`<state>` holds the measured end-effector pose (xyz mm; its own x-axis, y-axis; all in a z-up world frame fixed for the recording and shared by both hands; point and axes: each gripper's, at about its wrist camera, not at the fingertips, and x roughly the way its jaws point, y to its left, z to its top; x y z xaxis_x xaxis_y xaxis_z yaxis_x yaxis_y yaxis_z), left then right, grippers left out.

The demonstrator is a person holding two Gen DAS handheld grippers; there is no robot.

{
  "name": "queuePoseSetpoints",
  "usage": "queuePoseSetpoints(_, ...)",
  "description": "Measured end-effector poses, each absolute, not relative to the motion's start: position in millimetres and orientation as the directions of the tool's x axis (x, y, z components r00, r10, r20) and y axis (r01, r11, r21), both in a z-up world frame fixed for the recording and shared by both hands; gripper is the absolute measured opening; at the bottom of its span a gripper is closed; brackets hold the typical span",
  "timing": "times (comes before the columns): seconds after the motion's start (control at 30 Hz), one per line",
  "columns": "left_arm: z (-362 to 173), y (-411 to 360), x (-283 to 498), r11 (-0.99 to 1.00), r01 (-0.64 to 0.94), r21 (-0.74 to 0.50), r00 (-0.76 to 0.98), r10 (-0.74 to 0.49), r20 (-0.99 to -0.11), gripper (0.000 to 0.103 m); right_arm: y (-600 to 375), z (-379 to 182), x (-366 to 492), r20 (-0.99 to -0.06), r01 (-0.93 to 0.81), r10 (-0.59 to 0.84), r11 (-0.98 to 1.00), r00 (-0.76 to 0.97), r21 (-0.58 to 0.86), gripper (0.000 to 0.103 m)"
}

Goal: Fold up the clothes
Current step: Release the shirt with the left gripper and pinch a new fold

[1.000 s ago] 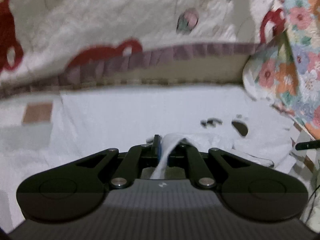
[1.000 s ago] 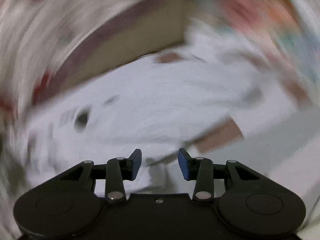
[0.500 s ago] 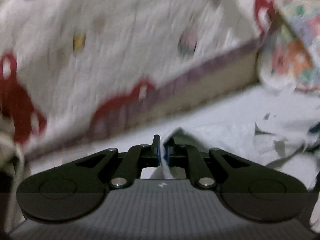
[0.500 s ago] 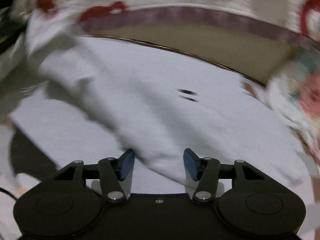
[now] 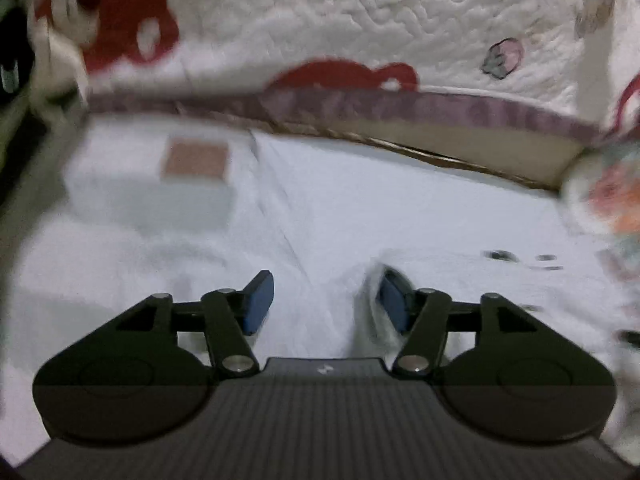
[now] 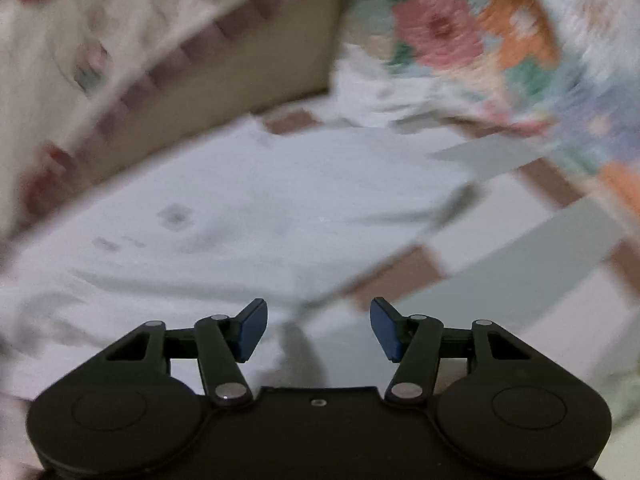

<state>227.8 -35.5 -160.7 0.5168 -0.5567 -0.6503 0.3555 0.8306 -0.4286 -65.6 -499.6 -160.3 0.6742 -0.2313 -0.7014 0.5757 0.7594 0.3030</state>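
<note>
A white garment [image 5: 360,208] lies spread on the bed sheet, with small dark print marks [image 5: 496,256] to the right. My left gripper [image 5: 326,298] hangs open just above it; a raised fold of the white cloth [image 5: 370,312] rests against its right pad, nothing clamped. In the right wrist view the same white garment [image 6: 248,216] lies flat, its edge running diagonally toward the lower right. My right gripper [image 6: 318,328] is open over that edge, with nothing between its fingers.
A quilted white blanket with red shapes and a purple border [image 5: 400,40] rises behind the garment. A floral quilt [image 6: 500,40] is bunched at the right. The bed sheet has grey and brown squares [image 6: 520,248]. A dark object sits at the far left [image 5: 16,48].
My left gripper was shut on a fold of the white garment; it has now opened and the cloth has dropped. My right gripper stayed open and swung over the garment's right edge.
</note>
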Motion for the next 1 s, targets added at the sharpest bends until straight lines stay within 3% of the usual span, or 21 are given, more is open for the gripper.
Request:
queuePoseSetpoints(0.07,-162.8,-14.5,230.7,0.738,0.294,-0.607,0.446,-0.668,-0.596,0.058,-508.1,-166.8,-63.6,-0.647,0.493,-0.093,0.731,0.757,0.472,0.062)
queuePoseSetpoints(0.13,-170.6,-0.1,231.7,0.603,0.219,-0.767,0.378,-0.777,-0.503,0.056,-509.7,-175.6,-59.0,-0.645,0.488,-0.056,0.704,0.762,0.516,0.062)
queuePoseSetpoints(0.2,-177.8,-1.3,226.6,0.53,0.196,-0.825,0.327,-0.829,-0.454,0.056,-506.2,-179.9,-56.0,-0.668,0.519,-0.088,0.705,0.739,0.482,0.062)
queuePoseSetpoints(0.27,-181.9,-13.9,221.7,0.533,0.231,-0.814,0.304,-0.834,-0.46,0.056,-501.2,-179.5,-57.6,-0.673,0.551,-0.143,0.708,0.725,0.442,0.062)
queuePoseSetpoints(0.33,-185.8,-28.3,221.4,0.55,0.26,-0.794,0.301,-0.827,-0.474,0.058,-493.8,-169.9,-60.1,-0.64,0.527,-0.172,0.74,0.749,0.418,0.052)
queuePoseSetpoints(0.4,-190.1,-41.2,223.1,0.56,0.272,-0.782,0.305,-0.821,-0.482,0.058,-484.8,-161.0,-55.3,-0.627,0.472,-0.135,0.781,0.768,0.41,0.021)
queuePoseSetpoints(0.47,-194.4,-54.1,224.9,0.57,0.285,-0.77,0.309,-0.815,-0.489,0.058,-475.1,-160.6,-43.9,-0.645,0.43,-0.03,0.769,0.763,0.473,0.02)
queuePoseSetpoints(0.57,-200.9,-73.5,227.5,0.585,0.303,-0.752,0.315,-0.806,-0.501,0.058,-465.3,-170.1,-32.2,-0.64,0.445,0.074,0.658,0.765,0.608,0.029)
queuePoseSetpoints(0.67,-207.4,-92.9,230.1,0.6,0.321,-0.733,0.322,-0.797,-0.511,0.059,-459.4,-189.2,-20.4,-0.637,0.479,0.165,0.526,0.753,0.702,0.055)
queuePoseSetpoints(0.73,-211.7,-105.8,231.8,0.609,0.333,-0.72,0.326,-0.79,-0.518,0.056,-450.0,-192.8,-12.0,-0.666,0.51,0.159,0.521,0.729,0.684,0.055)
queuePoseSetpoints(0.77,-212.3,-110.6,232.1,0.613,0.343,-0.712,0.328,-0.788,-0.521,0.054,-442.5,-187.5,-6.9,-0.685,0.505,0.127,0.582,0.718,0.638,0.055)
queuePoseSetpoints(0.83,-206.2,-112.0,230.2,0.618,0.382,-0.688,0.33,-0.786,-0.523,0.005,-425.3,-176.0,3.0,-0.721,0.482,0.04,0.718,0.692,0.502,0.055)
queuePoseSetpoints(0.93,-196.7,-113.3,227.1,0.617,0.435,-0.656,0.332,-0.787,-0.52,0.005,-388.3,-163.0,19.3,-0.723,0.372,-0.088,0.895,0.685,0.244,0.055)
queuePoseSetpoints(1.0,-189.3,-107.4,225.6,0.57,0.422,-0.705,0.323,-0.821,-0.471,0.005,-366.8,-169.6,31.6,-0.732,0.262,-0.096,0.958,0.675,0.117,0.07)
